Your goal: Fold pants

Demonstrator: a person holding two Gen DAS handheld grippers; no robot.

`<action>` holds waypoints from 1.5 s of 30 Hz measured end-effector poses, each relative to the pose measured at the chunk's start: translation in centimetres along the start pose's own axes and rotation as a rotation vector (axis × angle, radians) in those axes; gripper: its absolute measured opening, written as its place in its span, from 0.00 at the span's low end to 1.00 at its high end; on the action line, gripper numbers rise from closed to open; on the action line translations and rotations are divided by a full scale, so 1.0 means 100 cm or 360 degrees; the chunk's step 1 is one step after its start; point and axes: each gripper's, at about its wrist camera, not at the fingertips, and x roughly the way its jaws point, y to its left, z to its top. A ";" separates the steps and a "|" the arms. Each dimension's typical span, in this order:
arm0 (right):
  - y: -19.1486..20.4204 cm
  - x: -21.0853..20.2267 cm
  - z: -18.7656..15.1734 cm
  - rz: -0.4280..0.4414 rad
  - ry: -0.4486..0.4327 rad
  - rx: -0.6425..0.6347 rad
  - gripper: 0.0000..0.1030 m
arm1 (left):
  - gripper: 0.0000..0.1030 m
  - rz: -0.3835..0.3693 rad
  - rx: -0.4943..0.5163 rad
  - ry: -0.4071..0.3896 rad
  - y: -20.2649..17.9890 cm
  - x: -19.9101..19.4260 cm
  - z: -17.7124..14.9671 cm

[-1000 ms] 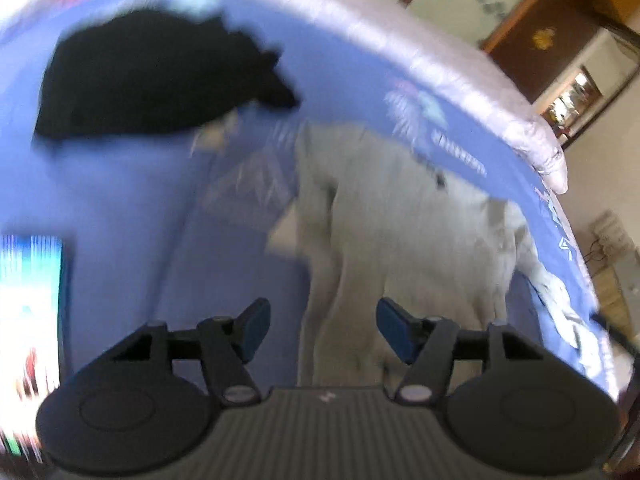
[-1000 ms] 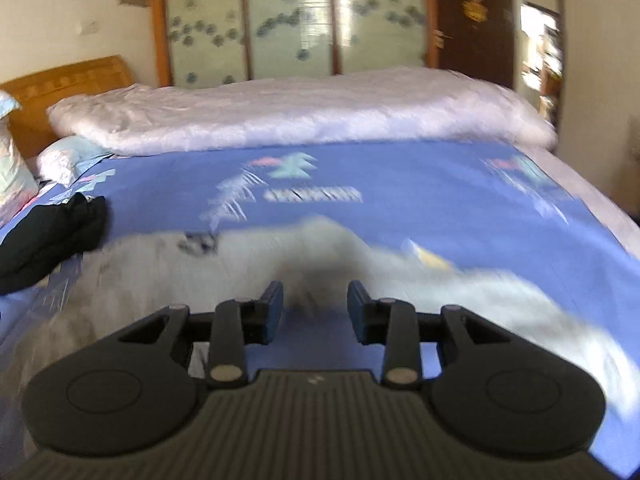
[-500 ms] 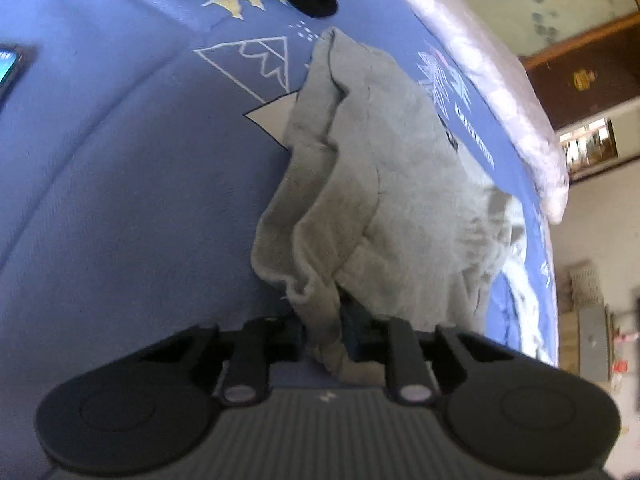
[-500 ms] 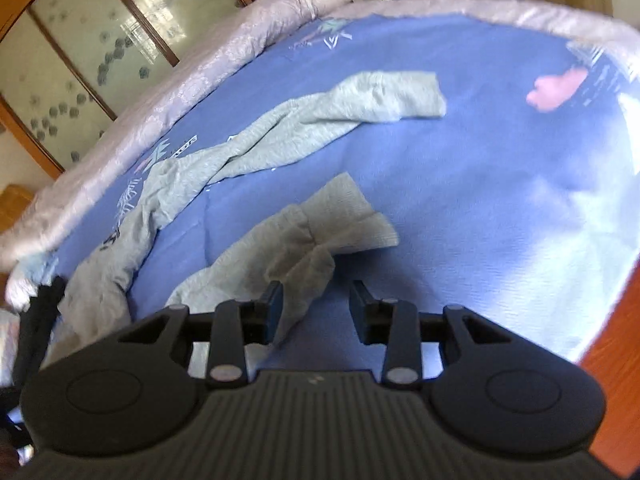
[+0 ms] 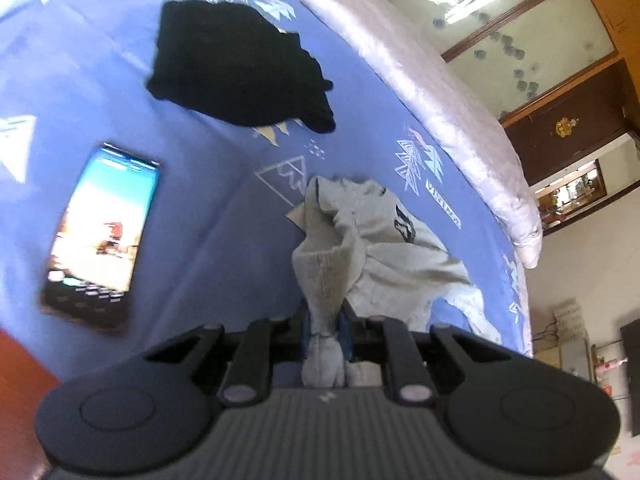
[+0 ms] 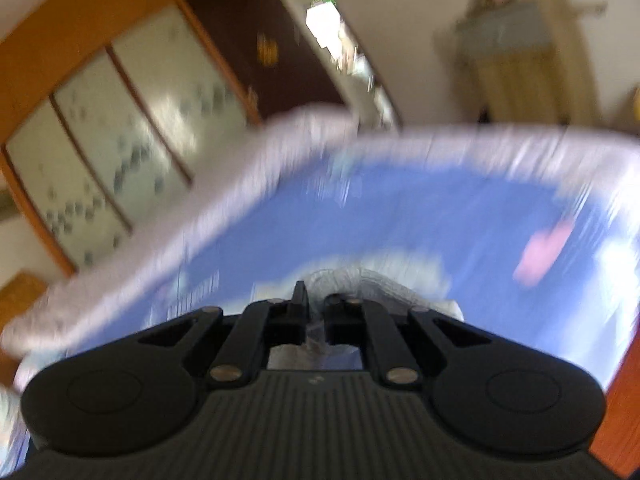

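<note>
The grey pants [image 5: 384, 252] lie bunched on the blue printed bed sheet [image 5: 200, 200]. My left gripper [image 5: 326, 320] is shut on a ribbed grey edge of them, and the cloth rises from the sheet into its jaws. In the blurred right wrist view my right gripper [image 6: 316, 308] has its jaws closing, with a fold of the grey pants [image 6: 384, 284] pinched between them just above the blue sheet [image 6: 400, 220]. Neither view shows the rest of the legs.
A black garment [image 5: 236, 68] lies at the far left of the bed. A lit phone [image 5: 104, 232] rests on the sheet left of my left gripper. A white quilt [image 5: 420, 72] runs along the far side. The wooden bed edge [image 6: 616, 432] shows at the corner.
Both grippers went from open to shut on grey cloth. The left one lifted its edge and swung so the phone came into view. The right one rolled and moved fast, blurring its view.
</note>
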 end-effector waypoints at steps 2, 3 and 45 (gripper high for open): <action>-0.019 -0.024 0.009 -0.0094 -0.0088 0.0019 0.10 | 0.13 0.0053 -0.0016 0.0008 0.007 -0.004 -0.006; -0.031 -0.033 0.009 -0.0173 -0.0129 0.0022 0.10 | 0.13 0.0071 -0.0034 0.0019 0.013 -0.003 -0.009; -0.177 0.024 0.005 -0.0880 0.0103 0.0711 0.29 | 0.27 0.0538 -0.0225 0.0044 0.064 0.025 0.012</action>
